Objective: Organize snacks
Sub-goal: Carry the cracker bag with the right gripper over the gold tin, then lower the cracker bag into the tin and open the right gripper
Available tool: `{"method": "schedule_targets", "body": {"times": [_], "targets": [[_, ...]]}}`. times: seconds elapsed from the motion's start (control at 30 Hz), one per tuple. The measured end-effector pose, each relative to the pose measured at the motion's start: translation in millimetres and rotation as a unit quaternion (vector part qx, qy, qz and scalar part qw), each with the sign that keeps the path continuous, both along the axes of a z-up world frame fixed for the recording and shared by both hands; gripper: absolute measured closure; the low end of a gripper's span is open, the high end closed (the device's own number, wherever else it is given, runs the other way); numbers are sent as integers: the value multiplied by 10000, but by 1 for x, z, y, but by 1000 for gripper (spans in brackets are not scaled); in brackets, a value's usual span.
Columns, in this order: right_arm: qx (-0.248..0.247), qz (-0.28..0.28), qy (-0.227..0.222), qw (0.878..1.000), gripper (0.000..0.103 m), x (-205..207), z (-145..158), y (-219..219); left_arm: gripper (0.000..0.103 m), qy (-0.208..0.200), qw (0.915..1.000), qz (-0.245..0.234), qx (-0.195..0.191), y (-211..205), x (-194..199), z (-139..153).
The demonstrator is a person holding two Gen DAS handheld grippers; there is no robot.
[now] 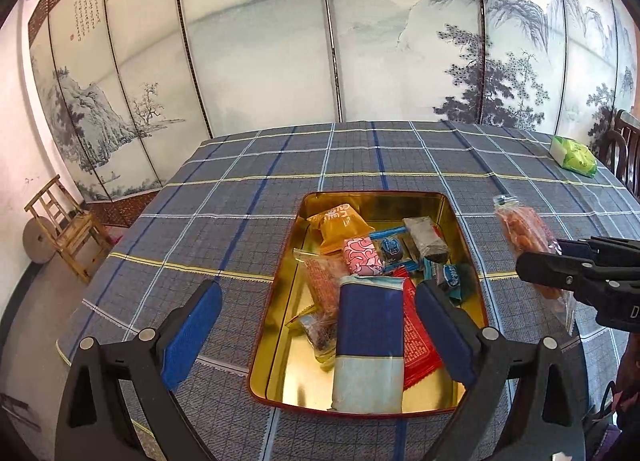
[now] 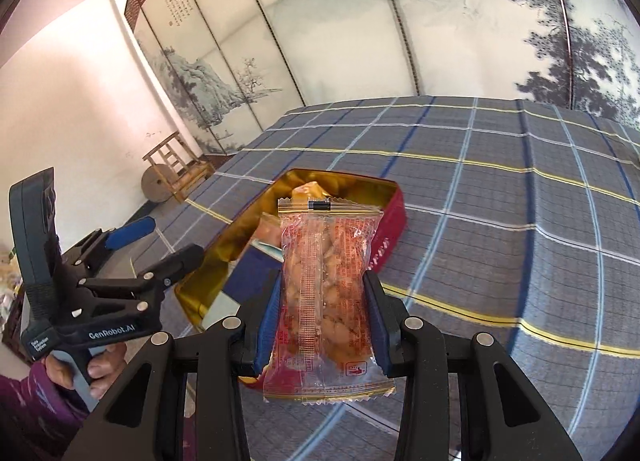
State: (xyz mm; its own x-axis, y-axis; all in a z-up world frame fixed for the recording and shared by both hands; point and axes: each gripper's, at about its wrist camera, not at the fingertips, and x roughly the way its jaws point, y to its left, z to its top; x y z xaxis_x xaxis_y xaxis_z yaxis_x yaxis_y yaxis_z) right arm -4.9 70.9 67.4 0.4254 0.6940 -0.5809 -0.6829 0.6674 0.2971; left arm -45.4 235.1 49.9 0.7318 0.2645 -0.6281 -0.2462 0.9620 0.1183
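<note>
A gold-lined tin tray (image 1: pixel 280 301) with a red outside (image 2: pixel 394 229) sits on the plaid table and holds several wrapped snacks, among them a blue-and-white pack (image 1: pixel 370 337), a pink one (image 1: pixel 362 257) and an orange one (image 1: pixel 340 227). My left gripper (image 1: pixel 318 325) is open and empty above the tray's near end. My right gripper (image 2: pixel 324 313) is shut on a clear packet of orange snacks (image 2: pixel 326 293), held upright above the table just right of the tray. That packet (image 1: pixel 524 233) and the right gripper (image 1: pixel 550 277) also show in the left wrist view.
A green-and-white packet (image 1: pixel 574 155) lies at the table's far right by a dark chair (image 1: pixel 624 153). A painted folding screen (image 1: pixel 280 41) stands behind the table. A small wooden chair (image 1: pixel 66 225) and a round stone disc (image 1: pixel 36 239) are on the floor at left.
</note>
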Motion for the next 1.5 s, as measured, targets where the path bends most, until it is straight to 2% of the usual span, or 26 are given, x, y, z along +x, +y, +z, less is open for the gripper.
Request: {"method": "schedule_targets", "body": {"times": [0.3,0.6,1.1,1.33,1.5], "targets": [[21,310,183,9993,62,-1,-1,53,7,17,9997,183,-130,18,-3,-7],[-8,365,345,9987,62,8,-2,87,7,58,9994,295,-178,32,-4,-14],[-169,328,551,9978,62,24,-16,121,7,157,9989,394,-220,51,-4,-27],[-223,322,568,9976,62,27,-18,132,7,111,9978,625,-194,62,-7,-29],[-258,328,588,9974,62,28,-21,137,7,110,9966,748,-336,72,-8,-32]]}}
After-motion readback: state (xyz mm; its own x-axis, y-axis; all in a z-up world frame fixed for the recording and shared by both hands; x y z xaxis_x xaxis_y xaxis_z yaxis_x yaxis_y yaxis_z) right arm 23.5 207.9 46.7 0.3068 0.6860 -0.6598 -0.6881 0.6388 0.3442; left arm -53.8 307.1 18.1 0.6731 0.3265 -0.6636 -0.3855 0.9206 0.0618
